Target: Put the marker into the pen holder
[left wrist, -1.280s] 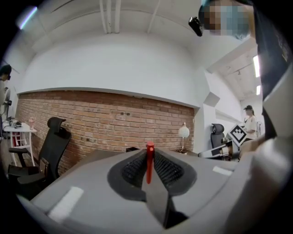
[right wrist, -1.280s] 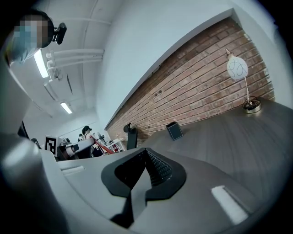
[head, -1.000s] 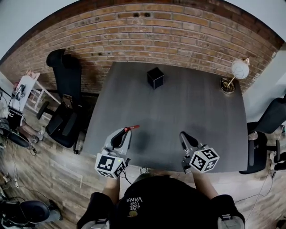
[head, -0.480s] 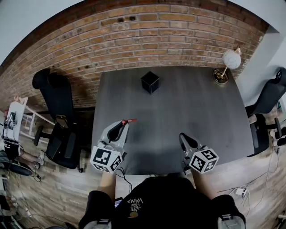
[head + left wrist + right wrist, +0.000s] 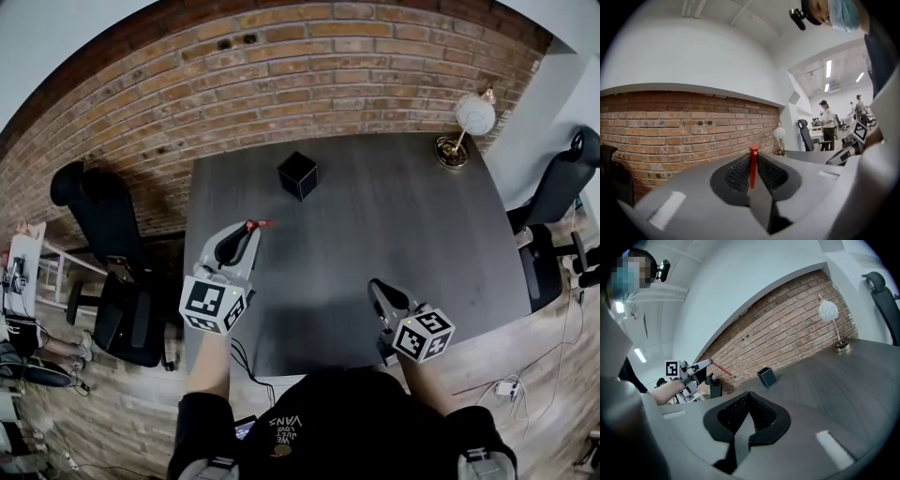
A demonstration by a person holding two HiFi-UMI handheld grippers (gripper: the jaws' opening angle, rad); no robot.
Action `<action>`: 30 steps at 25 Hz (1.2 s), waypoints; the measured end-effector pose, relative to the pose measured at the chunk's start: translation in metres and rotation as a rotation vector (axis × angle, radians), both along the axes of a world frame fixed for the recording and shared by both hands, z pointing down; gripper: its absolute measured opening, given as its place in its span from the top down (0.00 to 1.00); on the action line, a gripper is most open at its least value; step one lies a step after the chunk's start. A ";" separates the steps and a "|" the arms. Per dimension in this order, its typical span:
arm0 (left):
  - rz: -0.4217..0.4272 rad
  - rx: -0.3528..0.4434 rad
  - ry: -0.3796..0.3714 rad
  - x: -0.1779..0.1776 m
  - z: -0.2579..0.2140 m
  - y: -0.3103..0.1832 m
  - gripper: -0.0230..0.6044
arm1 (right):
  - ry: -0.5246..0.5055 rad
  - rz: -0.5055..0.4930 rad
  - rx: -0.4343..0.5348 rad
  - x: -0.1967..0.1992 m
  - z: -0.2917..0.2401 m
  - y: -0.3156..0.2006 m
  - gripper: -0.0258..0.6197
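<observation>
In the head view, the left gripper (image 5: 246, 231) is held over the left part of the dark table (image 5: 403, 225), closer to the left edge than to the middle. A red marker (image 5: 262, 224) sticks out of its tip and points toward the right. The black pen holder (image 5: 297, 174) stands upright near the far edge of the table, toward the far left corner, and the marker is apart from it. The right gripper (image 5: 378, 287) is over the near edge of the table. A lamp (image 5: 464, 122) stands at the far right corner.

In the left gripper view, the two jaws are pressed on the marker, which stands up between their ribbed pads (only its capped end rises above them). A brick wall (image 5: 670, 126) is behind.

In the right gripper view, the jaws are together and nothing is between them. Ahead, the pen holder is on the table in front of the brick wall, and the left gripper with the marker shows to its left, raised above the table.
</observation>
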State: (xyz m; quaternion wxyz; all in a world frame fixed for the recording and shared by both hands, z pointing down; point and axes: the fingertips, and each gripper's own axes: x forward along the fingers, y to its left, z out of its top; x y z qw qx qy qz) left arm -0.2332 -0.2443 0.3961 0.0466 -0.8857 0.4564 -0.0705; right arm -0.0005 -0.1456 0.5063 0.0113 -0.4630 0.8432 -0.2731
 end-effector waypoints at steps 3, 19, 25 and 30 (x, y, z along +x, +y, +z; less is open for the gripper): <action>-0.007 0.003 -0.024 0.009 0.002 -0.021 0.80 | -0.002 -0.016 -0.007 0.006 0.002 -0.010 0.96; 0.002 0.038 -0.169 0.062 -0.013 -0.159 0.80 | -0.021 -0.069 -0.079 0.034 0.028 -0.067 0.96; -0.001 -0.010 -0.237 0.074 0.024 -0.199 0.80 | -0.037 -0.082 -0.115 0.041 0.045 -0.079 0.96; -0.025 -0.080 -0.255 0.078 0.064 -0.227 0.80 | -0.047 -0.092 -0.138 0.050 0.059 -0.088 0.96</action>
